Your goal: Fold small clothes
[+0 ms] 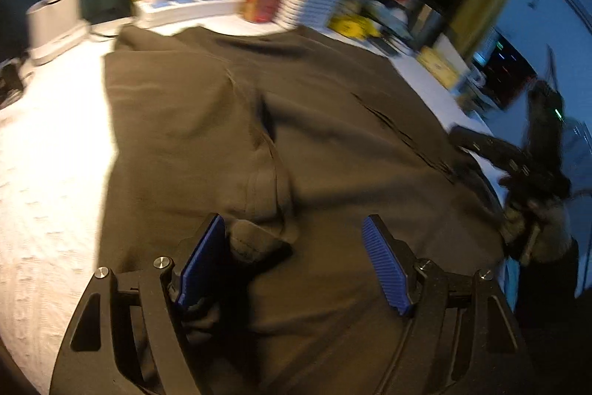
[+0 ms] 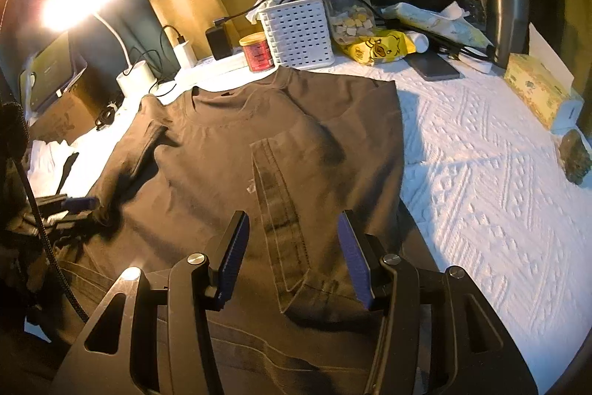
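Brown T-shirt [image 2: 281, 136] spread beneath both released grippers: left gripper [image 1: 294, 260] and right gripper [image 2: 292, 256]; bare white cloth [image 2: 481, 173] rightward

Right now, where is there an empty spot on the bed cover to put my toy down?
The widest bare patch of white cover lies right of the brown shirt, before the tissue box. Another bare strip lies left of the shirt, in front of the lamp base. The back edge is crowded: white basket, red jar, snack jar, phone.
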Demonstrator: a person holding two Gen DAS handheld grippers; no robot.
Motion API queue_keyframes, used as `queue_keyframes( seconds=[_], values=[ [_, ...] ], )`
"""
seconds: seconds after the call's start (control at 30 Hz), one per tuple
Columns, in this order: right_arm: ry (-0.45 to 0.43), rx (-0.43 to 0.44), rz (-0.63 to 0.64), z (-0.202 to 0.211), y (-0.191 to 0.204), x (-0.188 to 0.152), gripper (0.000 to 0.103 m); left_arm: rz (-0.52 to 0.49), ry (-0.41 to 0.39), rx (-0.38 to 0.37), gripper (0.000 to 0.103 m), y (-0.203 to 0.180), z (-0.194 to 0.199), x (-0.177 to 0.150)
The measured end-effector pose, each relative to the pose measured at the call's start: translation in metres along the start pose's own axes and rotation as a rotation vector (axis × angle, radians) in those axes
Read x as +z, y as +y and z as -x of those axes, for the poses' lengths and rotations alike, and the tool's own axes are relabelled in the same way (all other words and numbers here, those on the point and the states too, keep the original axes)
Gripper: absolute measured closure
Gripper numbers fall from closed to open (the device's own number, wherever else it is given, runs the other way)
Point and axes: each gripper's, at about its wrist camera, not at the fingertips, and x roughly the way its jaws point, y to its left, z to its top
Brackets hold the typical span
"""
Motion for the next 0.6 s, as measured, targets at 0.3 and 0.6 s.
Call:
queue_keyframes(
  seconds=[0.3, 0.6],
  values=[
    [0.002, -0.002, -0.007, -0.001, -0.003, -0.002, 0.050, -0.059, -0.058, 0.109, 0.026, 0.000, 0.007, 0.022],
    [0.009, -0.010, -0.030, -0.003, -0.014, -0.004, 0.050, -0.109, 0.072, 0.074, 0.026, -0.011, -0.028, 0.005]
  ],
)
